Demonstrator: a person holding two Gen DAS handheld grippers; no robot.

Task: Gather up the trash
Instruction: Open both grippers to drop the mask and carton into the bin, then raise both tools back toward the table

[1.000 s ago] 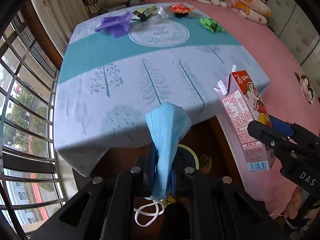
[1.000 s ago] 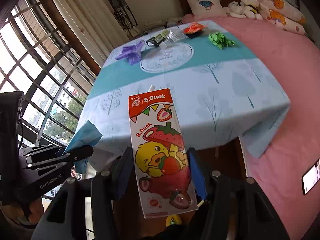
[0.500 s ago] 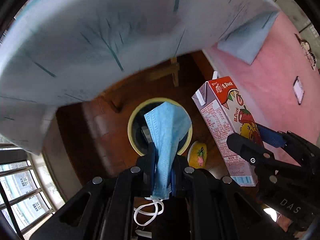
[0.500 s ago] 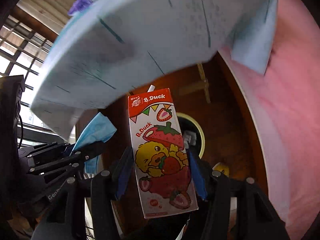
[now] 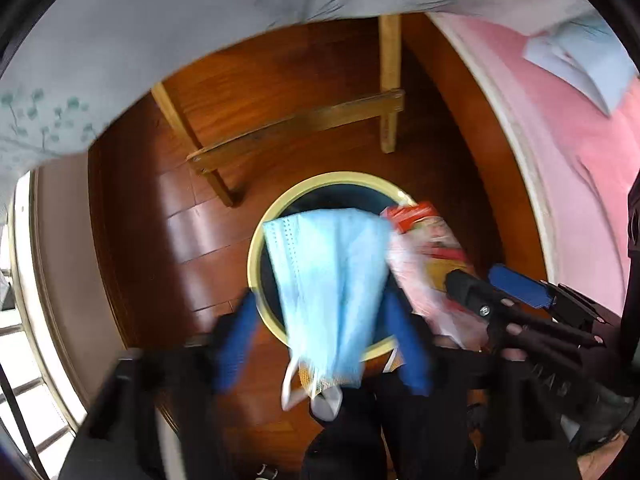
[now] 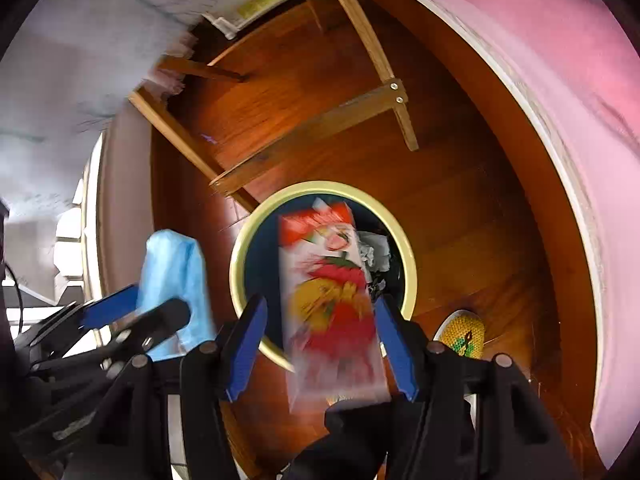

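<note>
**While both tongs stand apart over the bin, the mask and the carton are loose between them**

While I look down along my left tongs [image 5: 324, 344], I see their blue pads wide apart, and they have just been opening; the blue face mask [image 5: 332, 280] is between them, but the pads do not press it, and its white ear loop [image 5: 292, 384] hangs at the near end; the mask lies over the mouth of the round bin with the yellow rim [image 5: 256, 248], which stands on the wooden floor [image 5: 160, 240] under the desk; the desk cloth [image 5: 120, 40] hangs at the top of the view.

My right tongs [image 6: 320, 344] have also just been opening; the strawberry drink carton [image 6: 332, 300] is blurred between the pads, with a gap on each side, and its top end is over the bin [image 6: 240, 264]; some crumpled grey trash [image 6: 374, 254] is inside the bin, beside the carton; a yellow slipper [image 6: 460, 332] lies on the floor near the bin; the pink bed [image 6: 560, 80] is at the right.
</note>
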